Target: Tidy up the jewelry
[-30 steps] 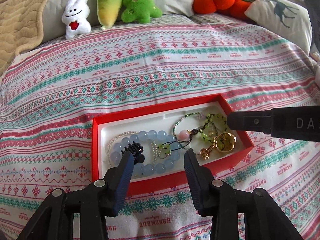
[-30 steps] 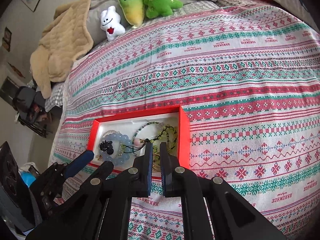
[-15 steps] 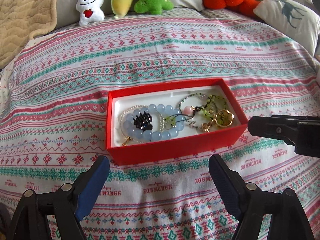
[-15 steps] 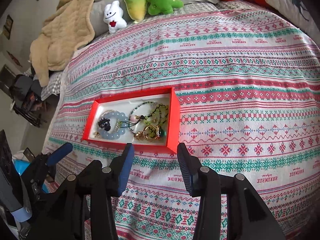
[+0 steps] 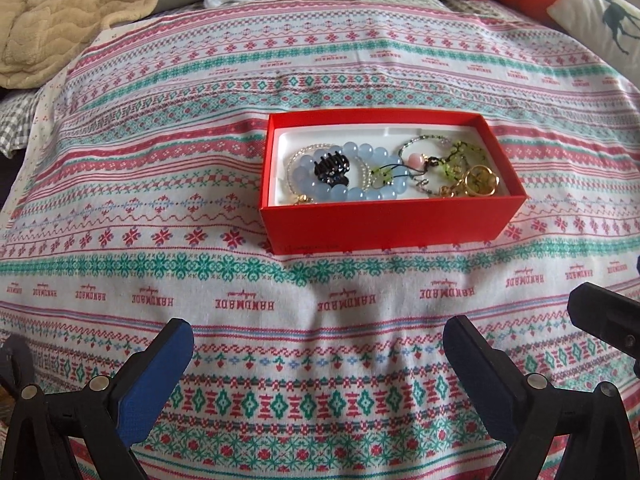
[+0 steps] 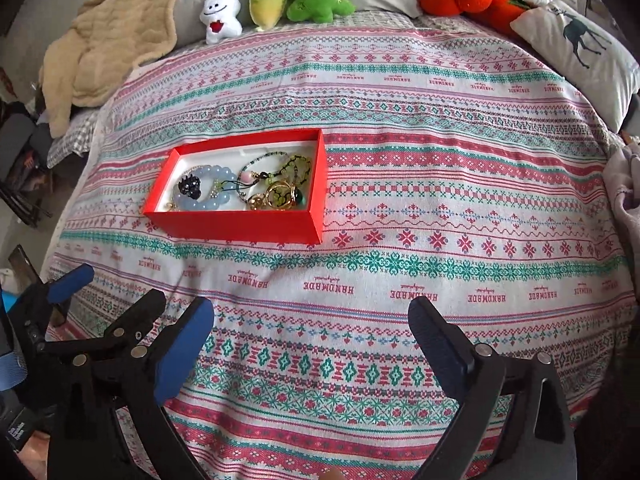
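Left claw [image 5: 318, 344] agape, red box [image 5: 394, 220] ahead (apart)

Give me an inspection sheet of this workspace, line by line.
Surface: bed under a patterned coverlet.
Job's things: red box holding a blue bead bracelet, black hair claw, green bead strands and gold ring piece, loosely overlapping.
Clutter: nothing seen on the coverlet besides the box.
Grippers: left gripper and right gripper open and empty, jaws just opened, both short of the box.
Cables: nothing seen.
Surroundings: plush toys, beige blanket, deer pillow.
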Demonstrator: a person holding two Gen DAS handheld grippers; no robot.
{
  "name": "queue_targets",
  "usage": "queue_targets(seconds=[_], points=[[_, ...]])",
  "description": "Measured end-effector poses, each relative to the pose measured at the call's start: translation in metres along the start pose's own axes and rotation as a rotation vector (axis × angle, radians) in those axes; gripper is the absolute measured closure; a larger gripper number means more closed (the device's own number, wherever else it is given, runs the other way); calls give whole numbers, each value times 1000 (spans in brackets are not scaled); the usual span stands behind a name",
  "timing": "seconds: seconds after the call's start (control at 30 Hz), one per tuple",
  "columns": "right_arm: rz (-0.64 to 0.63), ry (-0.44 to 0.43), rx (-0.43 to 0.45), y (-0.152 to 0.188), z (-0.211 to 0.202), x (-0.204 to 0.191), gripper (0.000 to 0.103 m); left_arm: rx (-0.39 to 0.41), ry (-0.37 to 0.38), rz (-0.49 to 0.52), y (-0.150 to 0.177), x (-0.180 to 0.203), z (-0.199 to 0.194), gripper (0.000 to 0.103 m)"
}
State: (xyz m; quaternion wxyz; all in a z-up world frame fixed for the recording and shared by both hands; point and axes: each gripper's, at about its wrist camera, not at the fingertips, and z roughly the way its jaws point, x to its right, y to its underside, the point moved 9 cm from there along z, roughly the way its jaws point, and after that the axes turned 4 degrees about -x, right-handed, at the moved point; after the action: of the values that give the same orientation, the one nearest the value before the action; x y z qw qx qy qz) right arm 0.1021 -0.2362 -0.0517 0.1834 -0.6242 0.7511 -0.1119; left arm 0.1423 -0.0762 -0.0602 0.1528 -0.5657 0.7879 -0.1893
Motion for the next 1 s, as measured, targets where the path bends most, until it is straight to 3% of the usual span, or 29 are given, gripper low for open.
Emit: queue_targets(seconds=[0.47,1.0], points=[[-6,75,13,16,-8,-7,2,-12,-16,-24,12,-12,-3,1],[3,85,-11,18,-2,-4,2,-16,-25,1,11,-9,-2,1]])
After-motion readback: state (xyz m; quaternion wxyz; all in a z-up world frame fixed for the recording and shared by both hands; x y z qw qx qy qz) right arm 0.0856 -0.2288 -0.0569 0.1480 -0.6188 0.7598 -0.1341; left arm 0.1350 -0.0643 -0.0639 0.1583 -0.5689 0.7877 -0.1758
